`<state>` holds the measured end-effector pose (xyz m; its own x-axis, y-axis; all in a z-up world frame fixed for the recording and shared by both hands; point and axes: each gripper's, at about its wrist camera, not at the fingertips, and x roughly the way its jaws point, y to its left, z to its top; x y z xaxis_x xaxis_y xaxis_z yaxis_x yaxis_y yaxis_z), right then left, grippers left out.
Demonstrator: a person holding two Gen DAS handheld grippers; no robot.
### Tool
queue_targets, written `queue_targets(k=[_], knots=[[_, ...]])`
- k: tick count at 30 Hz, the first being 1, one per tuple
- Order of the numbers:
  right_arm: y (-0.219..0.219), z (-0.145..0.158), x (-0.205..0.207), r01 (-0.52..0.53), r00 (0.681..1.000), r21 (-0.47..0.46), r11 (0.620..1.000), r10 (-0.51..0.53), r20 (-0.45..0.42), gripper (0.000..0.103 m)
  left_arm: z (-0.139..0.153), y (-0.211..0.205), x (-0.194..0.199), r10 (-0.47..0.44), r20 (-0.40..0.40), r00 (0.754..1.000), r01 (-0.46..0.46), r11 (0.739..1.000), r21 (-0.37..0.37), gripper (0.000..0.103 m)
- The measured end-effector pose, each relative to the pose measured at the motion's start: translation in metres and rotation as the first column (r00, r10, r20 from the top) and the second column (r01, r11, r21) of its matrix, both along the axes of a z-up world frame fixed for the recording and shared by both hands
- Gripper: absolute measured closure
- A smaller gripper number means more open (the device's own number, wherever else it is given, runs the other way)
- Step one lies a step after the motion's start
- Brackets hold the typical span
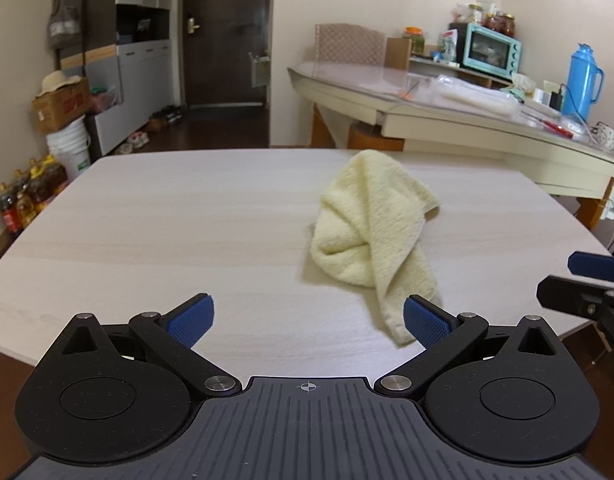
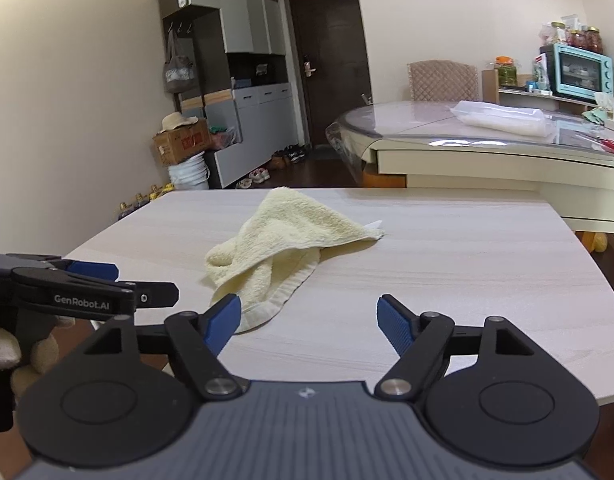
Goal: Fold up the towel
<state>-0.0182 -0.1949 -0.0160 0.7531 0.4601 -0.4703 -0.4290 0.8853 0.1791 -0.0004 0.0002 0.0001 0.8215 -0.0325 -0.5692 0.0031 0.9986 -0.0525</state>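
Note:
A pale yellow towel [image 1: 371, 236] lies crumpled in a loose heap on the light wooden table [image 1: 167, 220]. My left gripper [image 1: 309, 320] hovers open at the table's near edge, and its right pad sits just in front of the towel's nearest corner. In the right wrist view the same towel [image 2: 283, 248] lies ahead and to the left. My right gripper [image 2: 309, 320] is open with nothing between its fingers, its left pad near the towel's hemmed corner. The left gripper [image 2: 107, 284] shows from the side at that view's left edge, and the right gripper's fingers [image 1: 587, 280] show at the left view's right edge.
Behind the table stands a glass-topped dining table [image 1: 447, 108] with a blue thermos [image 1: 583, 80], a teal toaster oven [image 1: 493, 50] and clutter. Bottles [image 1: 31, 192], a white bucket [image 1: 71, 146] and a cardboard box [image 1: 61, 106] stand on the floor at the left.

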Motion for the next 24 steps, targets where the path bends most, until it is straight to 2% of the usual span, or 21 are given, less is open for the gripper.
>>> queue_targets(k=[7,13,24], knots=[[0.011,0.002,0.0,-0.015,1.0,-0.055,0.998,0.014,-0.024,0.025,-0.003,0.013,-0.014,-0.002,0.005,1.0,0.002,1.0,-0.03,0.0],[0.015,-0.001,0.009,-0.031,0.999,-0.025,0.999,0.03,-0.036,0.025,-0.002,0.007,-0.001,0.009,-0.044,0.999,-0.009,1.0,0.006,0.0],[0.015,-0.003,0.007,-0.031,0.999,-0.011,0.999,0.031,-0.034,0.024,0.001,0.003,-0.003,0.008,-0.04,0.999,-0.008,1.0,0.011,0.0]])
